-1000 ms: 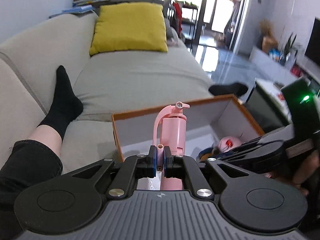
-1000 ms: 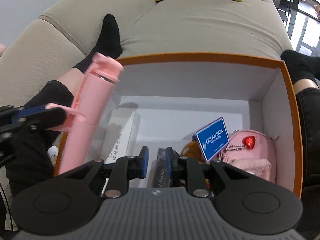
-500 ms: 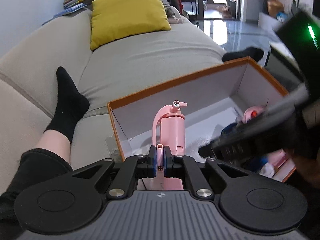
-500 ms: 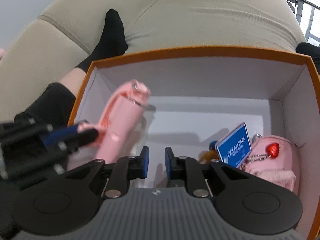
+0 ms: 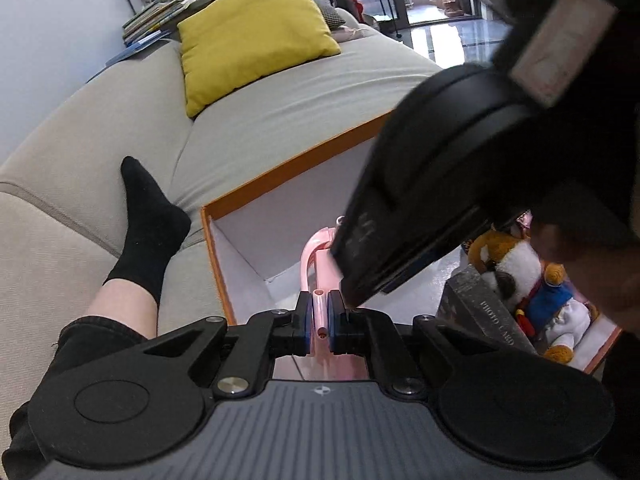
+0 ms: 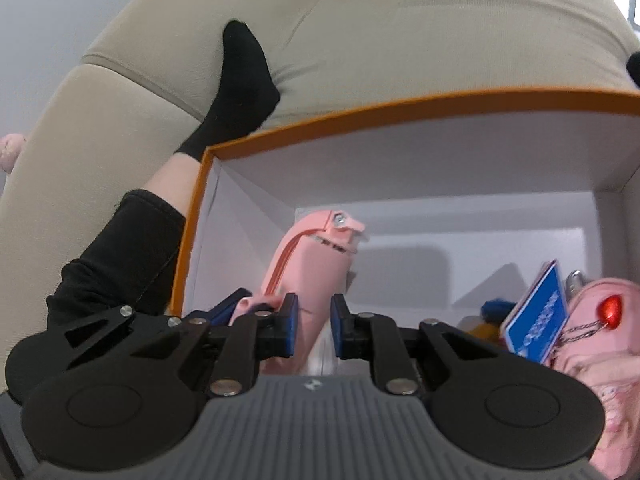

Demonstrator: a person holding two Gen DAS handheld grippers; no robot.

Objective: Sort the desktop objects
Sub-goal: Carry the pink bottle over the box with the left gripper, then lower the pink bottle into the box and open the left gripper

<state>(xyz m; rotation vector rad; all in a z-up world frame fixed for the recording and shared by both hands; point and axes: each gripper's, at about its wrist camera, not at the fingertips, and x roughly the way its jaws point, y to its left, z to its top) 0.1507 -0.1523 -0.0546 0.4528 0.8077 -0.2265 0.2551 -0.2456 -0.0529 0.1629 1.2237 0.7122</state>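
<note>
My left gripper [image 5: 319,316] is shut on a pink selfie stick [image 5: 320,256] and holds it low inside the orange-rimmed white box [image 5: 280,168], near its left wall. In the right wrist view the pink stick [image 6: 312,264] leans just ahead of my right gripper [image 6: 313,322], whose jaws stand slightly apart with nothing clamped between them. The box rim [image 6: 360,114] spans that view. The body of the right gripper fills the upper right of the left wrist view and hides much of the box.
In the box lie a plush toy [image 5: 532,280], a dark photo-card box [image 5: 484,312], a blue Ocean Park card [image 6: 536,316] and a pink pouch with a red heart [image 6: 600,312]. A leg in a black sock [image 5: 148,220] lies left of the box on the beige sofa. A yellow cushion [image 5: 252,36] sits behind.
My left gripper has lowered the pink stick deeper into the box's left side. My right gripper has moved down and close over the box, right next to the stick.
</note>
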